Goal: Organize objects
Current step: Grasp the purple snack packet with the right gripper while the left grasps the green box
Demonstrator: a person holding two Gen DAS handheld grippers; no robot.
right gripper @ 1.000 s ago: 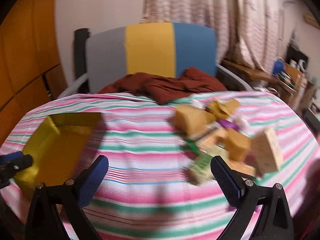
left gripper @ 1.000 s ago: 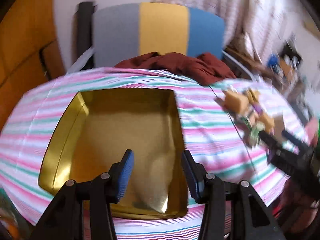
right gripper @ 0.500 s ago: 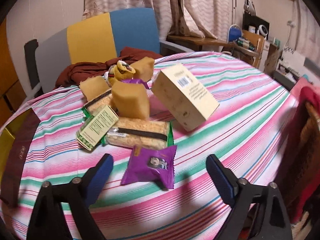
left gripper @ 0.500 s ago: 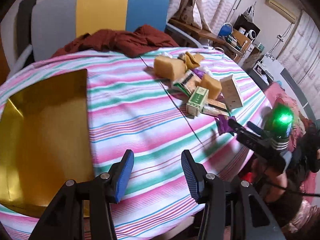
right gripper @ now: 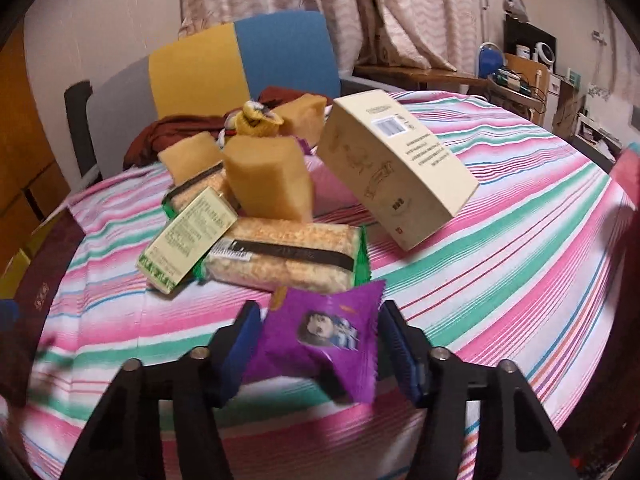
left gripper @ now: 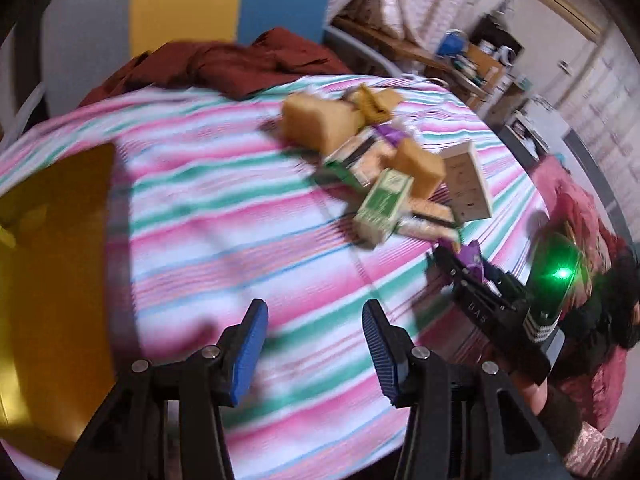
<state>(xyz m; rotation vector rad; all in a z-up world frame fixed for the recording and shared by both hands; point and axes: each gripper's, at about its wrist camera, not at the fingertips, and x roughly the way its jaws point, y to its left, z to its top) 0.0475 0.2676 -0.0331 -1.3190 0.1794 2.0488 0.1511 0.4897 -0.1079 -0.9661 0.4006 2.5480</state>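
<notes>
Right gripper (right gripper: 316, 340): jaws had just been closing, purple packet (right gripper: 320, 344) between the blue pads; both pads stood at the packet's edges, and it looked pinched there, near the table's front edge.
Left gripper (left gripper: 312, 344): jaws partly open, nothing between them, over bare striped cloth (left gripper: 224, 208).
Gold tin (left gripper: 52, 280): on the cloth at the left gripper's left, blurred, well apart from the snacks.
Rice bar (right gripper: 284, 258): flat in a clear green-ended wrapper, just behind the purple packet.
Green box (right gripper: 188, 236): leaning on the rice bar's left end.
Tan wedge (right gripper: 268, 178): standing on the rice bar's back edge.
Cream carton (right gripper: 396, 168): tilted, one corner down on the cloth, right of the wedge.
Far snacks: second rice bar (right gripper: 196, 188), more tan blocks and a yellow pack (right gripper: 256, 120) heaped behind.
Red cloth (left gripper: 224, 64): bunched at the table's far edge.
Chair (right gripper: 240, 60): grey, yellow and blue back, behind the table.
</notes>
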